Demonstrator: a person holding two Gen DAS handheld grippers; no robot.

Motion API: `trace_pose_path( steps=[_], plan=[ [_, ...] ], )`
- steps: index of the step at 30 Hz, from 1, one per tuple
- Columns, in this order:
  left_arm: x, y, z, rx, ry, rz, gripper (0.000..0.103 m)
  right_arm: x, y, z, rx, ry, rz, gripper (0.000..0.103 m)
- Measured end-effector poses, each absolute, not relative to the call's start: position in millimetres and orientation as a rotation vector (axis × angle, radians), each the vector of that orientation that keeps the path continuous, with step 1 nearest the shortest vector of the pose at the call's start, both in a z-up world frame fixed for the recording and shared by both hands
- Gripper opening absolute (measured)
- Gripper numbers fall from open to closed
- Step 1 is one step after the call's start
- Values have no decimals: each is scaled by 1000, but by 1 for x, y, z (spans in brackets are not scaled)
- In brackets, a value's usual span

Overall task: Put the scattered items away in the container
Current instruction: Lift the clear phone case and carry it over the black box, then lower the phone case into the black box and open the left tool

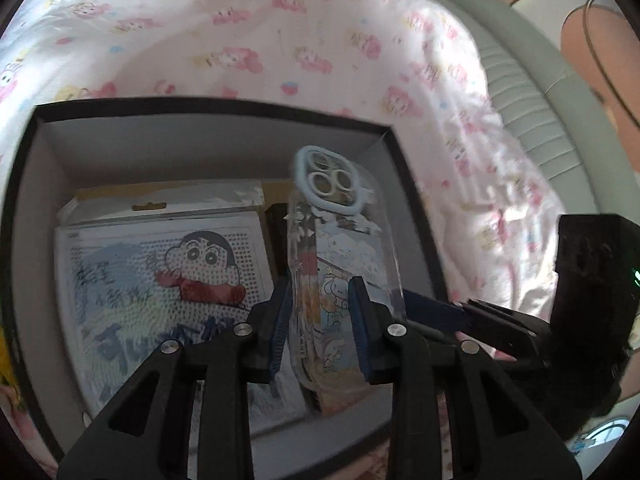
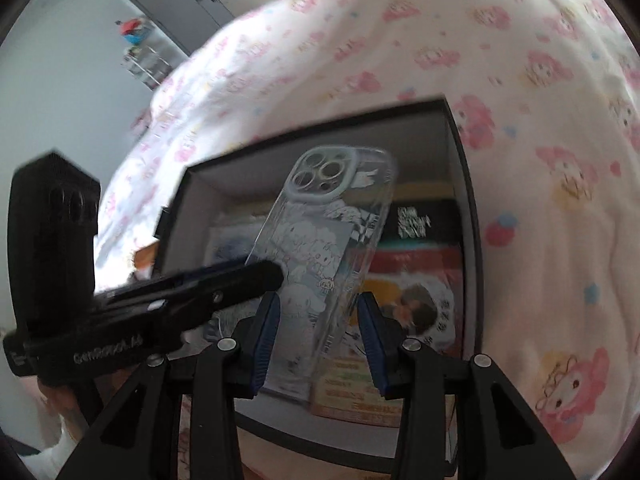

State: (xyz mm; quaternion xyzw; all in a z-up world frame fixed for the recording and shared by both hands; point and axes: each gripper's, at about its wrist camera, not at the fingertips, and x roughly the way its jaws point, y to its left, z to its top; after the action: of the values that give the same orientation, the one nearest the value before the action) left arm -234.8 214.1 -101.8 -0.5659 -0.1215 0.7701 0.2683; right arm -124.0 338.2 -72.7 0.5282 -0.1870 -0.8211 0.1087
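Pink bedding (image 1: 280,40) surrounds the box (image 1: 24,184), over which both the left gripper (image 1: 320,320) and right gripper (image 2: 318,328) clamp one phone case (image 1: 340,248), so an uneven release could tip it onto the rim

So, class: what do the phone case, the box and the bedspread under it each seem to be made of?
Phone case: seemingly clear glossy plastic, since the contents behind show through its printed back.
Box: probably matte card, with thin, flat grey walls and a dark rim.
Bedspread: soft printed fabric; it folds and wrinkles.
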Motion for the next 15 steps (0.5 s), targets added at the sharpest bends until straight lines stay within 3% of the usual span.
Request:
trace_pose_path(
  steps=[5, 15],
  plan=[
    [-255, 224, -118, -1603, -244, 2046, 30, -132, 340, -92, 1630, -602, -2365, 37],
    [-215, 183, -123, -1732, -363, 2049, 30, -125, 336, -85, 1624, -604, -2393, 37]
  ],
)
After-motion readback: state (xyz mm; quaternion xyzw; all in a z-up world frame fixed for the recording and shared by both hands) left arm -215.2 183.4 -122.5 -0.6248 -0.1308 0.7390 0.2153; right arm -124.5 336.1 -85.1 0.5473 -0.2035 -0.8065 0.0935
